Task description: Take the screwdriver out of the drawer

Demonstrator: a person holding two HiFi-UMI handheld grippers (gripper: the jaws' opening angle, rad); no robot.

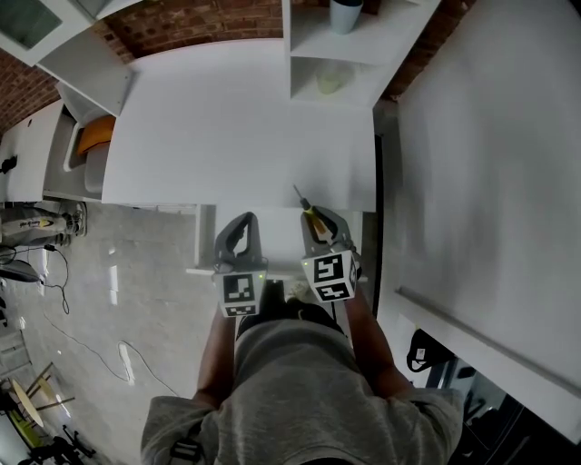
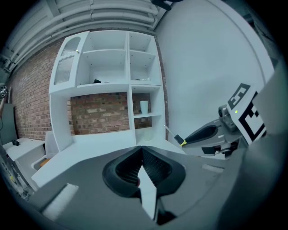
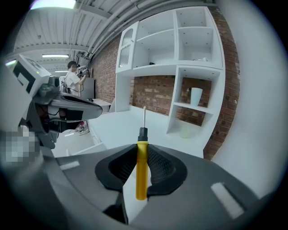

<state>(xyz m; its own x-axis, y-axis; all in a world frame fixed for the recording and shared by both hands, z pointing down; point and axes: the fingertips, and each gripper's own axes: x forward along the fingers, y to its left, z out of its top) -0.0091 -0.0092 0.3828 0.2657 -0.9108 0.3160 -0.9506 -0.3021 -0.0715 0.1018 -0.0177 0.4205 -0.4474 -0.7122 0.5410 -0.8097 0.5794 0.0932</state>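
Right gripper clamps yellow-handled screwdriver, shaft pointing out over near edge of white desk. Left gripper beside it, jaws pressed together, nothing between.

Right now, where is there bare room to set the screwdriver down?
The whole desktop is bare, from its left edge to the shelf unit and back to the brick wall. Crowded only in the shelf unit: a cup above, a pale object in the lower cubby.
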